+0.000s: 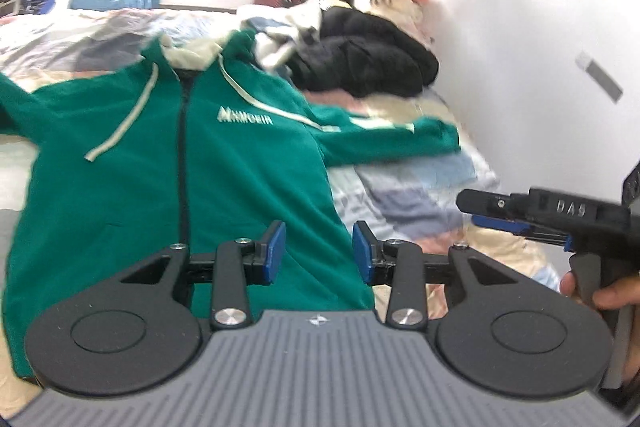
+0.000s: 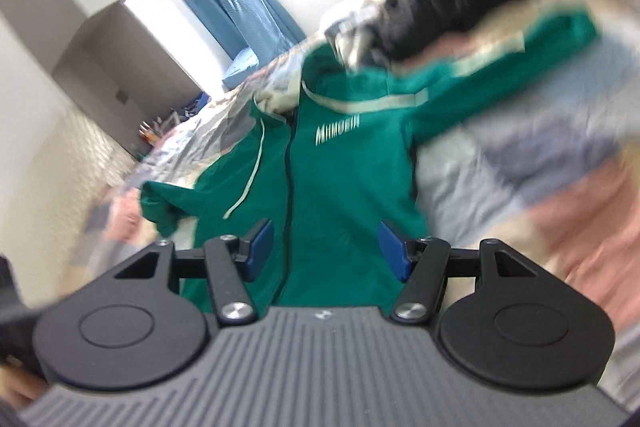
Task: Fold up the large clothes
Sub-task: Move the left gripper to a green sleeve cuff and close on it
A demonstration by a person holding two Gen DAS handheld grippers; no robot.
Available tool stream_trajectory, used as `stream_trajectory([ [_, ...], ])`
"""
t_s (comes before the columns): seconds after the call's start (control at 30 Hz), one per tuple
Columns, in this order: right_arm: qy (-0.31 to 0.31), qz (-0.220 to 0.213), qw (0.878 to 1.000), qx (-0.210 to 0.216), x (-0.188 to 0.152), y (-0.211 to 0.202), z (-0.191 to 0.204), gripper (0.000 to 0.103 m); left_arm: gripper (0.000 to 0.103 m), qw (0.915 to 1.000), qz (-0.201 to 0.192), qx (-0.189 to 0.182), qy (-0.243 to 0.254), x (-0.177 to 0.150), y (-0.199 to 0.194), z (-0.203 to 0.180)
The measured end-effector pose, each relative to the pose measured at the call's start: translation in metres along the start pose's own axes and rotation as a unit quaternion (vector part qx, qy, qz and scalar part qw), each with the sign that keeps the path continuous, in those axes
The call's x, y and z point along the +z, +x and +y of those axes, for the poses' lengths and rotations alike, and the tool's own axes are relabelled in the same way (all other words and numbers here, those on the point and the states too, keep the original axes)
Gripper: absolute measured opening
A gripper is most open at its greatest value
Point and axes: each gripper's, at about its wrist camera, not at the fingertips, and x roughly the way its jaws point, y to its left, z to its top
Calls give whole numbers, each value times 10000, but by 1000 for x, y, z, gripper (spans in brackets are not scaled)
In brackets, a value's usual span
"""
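The left gripper (image 1: 319,253) hangs with its blue pads apart and nothing between them, the lower body of the green zip hoodie (image 1: 168,163) lying just beyond and below. The right gripper (image 2: 326,253), likewise parted and empty, looks along the hoodie's dark zip toward the hood. The garment lies face up, spread flat on the patchwork bedspread (image 1: 420,187), one sleeve (image 1: 392,141) stretched out to the right of the left claw. It looks soft, thick and limp — likely to sag and drag rather than keep shape — so pinching doubled fabric at a cuff, shoulder seam or hem corner seems wisest. Farther off sits a heap of black clothing (image 1: 368,63), then the white wall (image 1: 520,47).
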Motion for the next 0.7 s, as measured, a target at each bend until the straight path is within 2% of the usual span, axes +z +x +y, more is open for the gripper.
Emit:
stream_trajectory([
  [0.1,-392,10,9992,-113,13,-2,28,62,43,9993,-185,277,-196,18,-30,13],
  [0.23,-982,-37,9949,-234,24,10,65,62,47,9927,-609,950,-421,37,-56,45],
  [0.3,-1123,20,9936,-124,27,18,77,61,48,9895,-755,1030,-679,46,-60,73],
  [0.47,-1041,262,9941,181,28,53,91,60,48,9755,-839,1628,-1218,68,-43,170],
  [0.6,-827,418,9952,312,24,93,92,60,51,9580,-864,2076,-1780,85,-21,271],
  [0.7,-595,424,9970,246,16,125,83,60,54,9419,-912,2239,-2331,90,-1,351],
])
